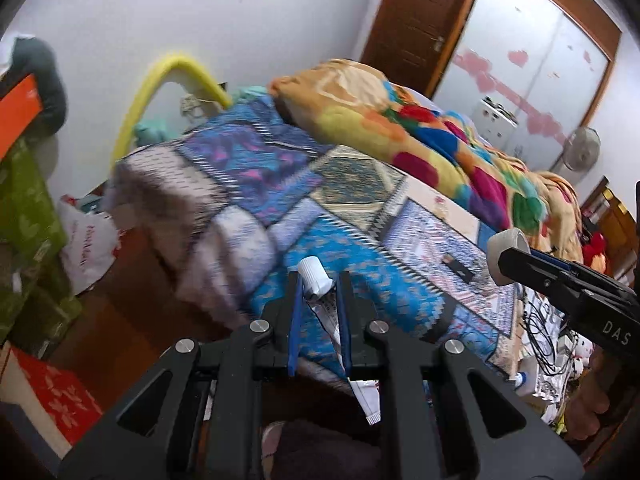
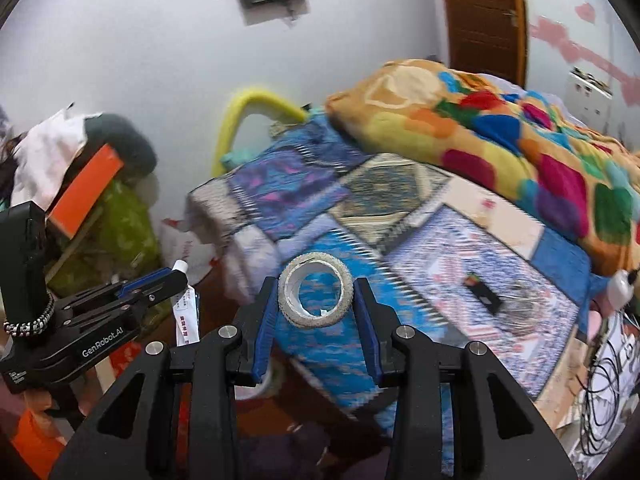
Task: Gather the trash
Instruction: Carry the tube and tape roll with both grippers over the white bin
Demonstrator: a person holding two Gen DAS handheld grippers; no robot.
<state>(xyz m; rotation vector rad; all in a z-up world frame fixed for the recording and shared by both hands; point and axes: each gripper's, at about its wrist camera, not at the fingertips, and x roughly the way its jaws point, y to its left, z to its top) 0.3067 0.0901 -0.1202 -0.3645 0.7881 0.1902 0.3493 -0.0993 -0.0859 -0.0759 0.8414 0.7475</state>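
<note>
Between two tongs, one tube (image 1: 320, 292), one tape roll (image 2: 315, 290).

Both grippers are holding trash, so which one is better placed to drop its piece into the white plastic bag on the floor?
Probably the left gripper. It holds the tube, and the white plastic bag lies on its side. The right gripper holds the tape roll farther over the bed.

bed (image 1: 340, 216) ahead, stacked boxes (image 1: 28, 208) left
</note>
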